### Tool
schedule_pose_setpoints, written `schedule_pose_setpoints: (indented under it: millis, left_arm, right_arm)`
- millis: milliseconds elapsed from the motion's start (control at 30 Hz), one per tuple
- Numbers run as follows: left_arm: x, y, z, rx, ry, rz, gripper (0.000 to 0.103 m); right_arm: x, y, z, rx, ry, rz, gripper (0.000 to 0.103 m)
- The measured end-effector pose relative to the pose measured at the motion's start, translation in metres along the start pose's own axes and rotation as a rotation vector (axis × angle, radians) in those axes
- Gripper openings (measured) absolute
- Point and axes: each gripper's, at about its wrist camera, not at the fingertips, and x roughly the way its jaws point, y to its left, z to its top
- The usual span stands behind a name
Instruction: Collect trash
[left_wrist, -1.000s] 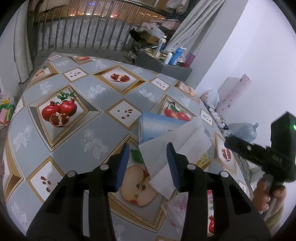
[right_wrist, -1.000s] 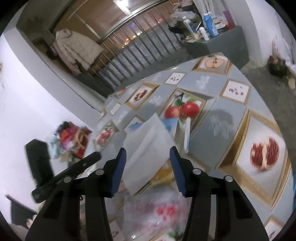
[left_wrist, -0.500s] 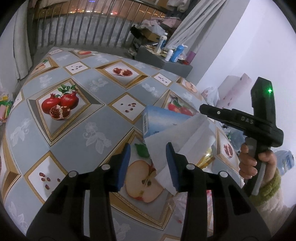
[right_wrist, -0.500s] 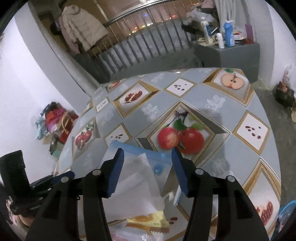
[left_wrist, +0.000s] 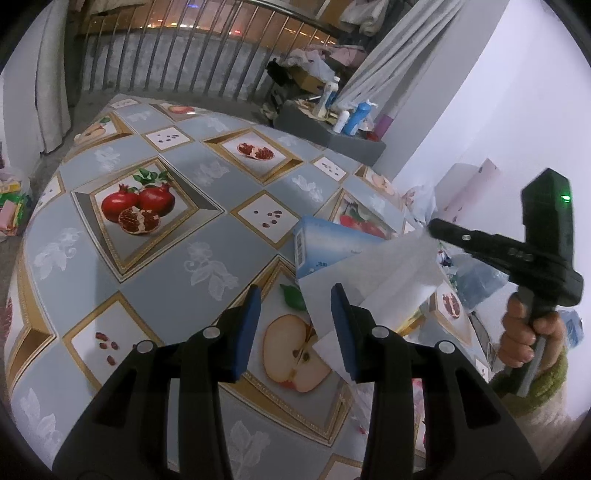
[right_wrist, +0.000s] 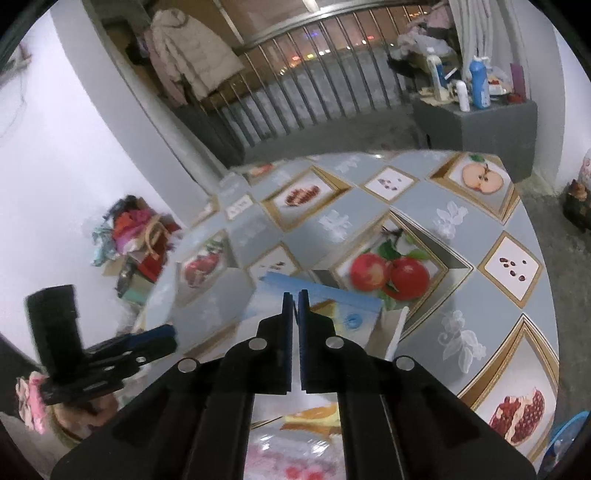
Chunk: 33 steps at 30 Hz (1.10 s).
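Fingers of the right gripper (right_wrist: 294, 295) pinched shut on the tip of a white tissue (left_wrist: 391, 280); left gripper (left_wrist: 295, 325) half open, holding nothing.

Tissue hangs from the right tips as a loose sheet, its lower end draped behind the left gripper's right finger (left_wrist: 345, 328), above the apple print near the table's (left_wrist: 147, 266) near edge. Blue tissue box (left_wrist: 332, 245) lies just behind it. In the right wrist view the sheet itself is hidden by the closed jaws. Risks, as I judge them: the grip is only on a thin tip (soft paper tears or slides out under a quick pull); the trailing end could snag on the left finger or on the box corner; a yellow wrapper (right_wrist: 314, 415) and pink-printed plastic near the edge may get dragged along.
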Motion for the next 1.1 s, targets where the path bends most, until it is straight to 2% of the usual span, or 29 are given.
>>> schedule_pose_setpoints:
  millis: [300, 467, 600, 667, 700, 733, 833, 1033, 1100]
  left_arm:
    - [-0.016, -0.003, -0.006, 0.000, -0.012, -0.001, 0.037]
    - [-0.020, -0.008, -0.014, 0.017, 0.003, -0.028, 0.037]
    - [-0.020, -0.020, -0.029, 0.072, 0.020, -0.075, 0.037]
    - [-0.015, -0.027, -0.039, 0.102, 0.055, -0.095, 0.037]
    - [-0.013, -0.029, -0.043, 0.106, 0.074, -0.100, 0.037]
    - [-0.007, -0.031, -0.048, 0.109, 0.106, -0.108, 0.037]
    - [0.002, -0.035, -0.060, 0.111, 0.152, -0.113, 0.037]
    - [0.020, -0.050, -0.081, 0.142, 0.224, -0.107, 0.037]
    - [0.021, -0.054, -0.084, 0.159, 0.215, -0.099, 0.036]
  right_arm:
    - [-0.054, 0.010, -0.009, 0.022, -0.080, 0.039, 0.003]
    - [-0.073, 0.005, -0.029, 0.082, -0.082, 0.043, 0.003]
    - [-0.072, -0.005, -0.064, 0.147, -0.031, 0.030, 0.006]
    - [-0.065, -0.016, -0.088, 0.201, 0.023, -0.001, 0.017]
    - [-0.062, -0.020, -0.096, 0.221, 0.041, -0.017, 0.028]
    - [-0.060, -0.025, -0.105, 0.245, 0.062, -0.027, 0.034]
    - [-0.050, -0.041, -0.130, 0.350, 0.127, -0.025, 0.035]
    - [-0.036, -0.059, -0.162, 0.552, 0.172, 0.105, 0.035]
    - [-0.031, -0.058, -0.169, 0.591, 0.174, 0.159, 0.035]
